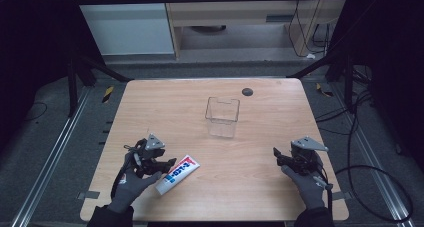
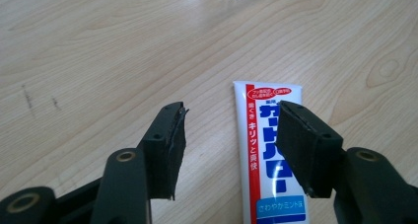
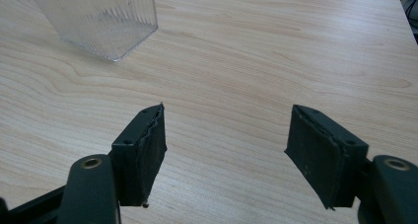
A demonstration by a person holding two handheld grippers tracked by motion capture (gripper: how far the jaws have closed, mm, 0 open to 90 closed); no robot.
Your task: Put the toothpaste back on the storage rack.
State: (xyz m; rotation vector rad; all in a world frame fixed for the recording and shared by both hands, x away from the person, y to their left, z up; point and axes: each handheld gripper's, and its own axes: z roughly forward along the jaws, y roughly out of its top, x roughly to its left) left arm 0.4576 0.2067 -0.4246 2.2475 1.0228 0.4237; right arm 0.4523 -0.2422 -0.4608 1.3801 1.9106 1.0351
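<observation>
Left tongs (image 1: 170, 163) poised wide over a toothpaste tube (image 1: 177, 174); right tongs (image 1: 276, 153) idle, wide, holding nothing.

The tube lies flat near the counter (image 1: 265, 187) front edge, its crimped end toward the clear bin (image 1: 222, 117); one left jaw overlaps it, likely lining up a grasp. The bin stands upright mid-counter, well apart, with bare wood between. The right tongs hover near the right edge.
</observation>
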